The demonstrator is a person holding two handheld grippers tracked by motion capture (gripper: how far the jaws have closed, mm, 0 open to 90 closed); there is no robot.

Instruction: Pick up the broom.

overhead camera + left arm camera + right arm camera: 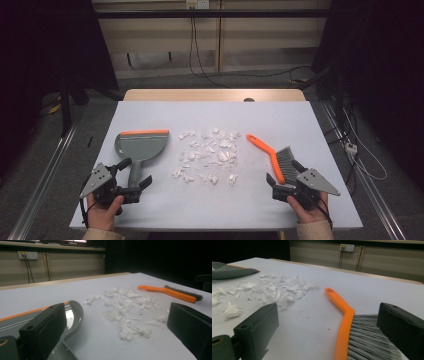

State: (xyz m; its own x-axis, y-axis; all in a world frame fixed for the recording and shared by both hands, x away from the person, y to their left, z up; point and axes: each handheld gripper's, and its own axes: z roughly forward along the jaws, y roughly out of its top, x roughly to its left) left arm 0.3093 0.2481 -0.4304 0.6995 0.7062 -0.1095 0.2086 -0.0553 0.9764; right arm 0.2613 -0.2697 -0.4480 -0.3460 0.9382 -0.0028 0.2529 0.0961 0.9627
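Observation:
A grey dustpan (pixel 141 144) with an orange lip lies left of centre, its handle pointing toward me. My left gripper (pixel 135 173) is open, and its jaws straddle that handle without pressing on it. The left gripper view has the dustpan (pixel 75 315) beside the left jaw. A heap of white paper scraps (pixel 210 155) covers the middle of the white mat (pixel 300 120). An orange brush (pixel 272 155) with grey bristles lies to the right of it. My right gripper (pixel 284 173) stands open around the brush head; the bristles (pixel 367 340) lie between its jaws, apart from the pads.
The mat covers a wooden table (pixel 215 94) whose far edge shows. Metal rails (pixel 45 175) run along both sides of the table on the floor. Cables (pixel 365 160) lie on the floor at right, and a wall socket (pixel 197 4) sits at the back.

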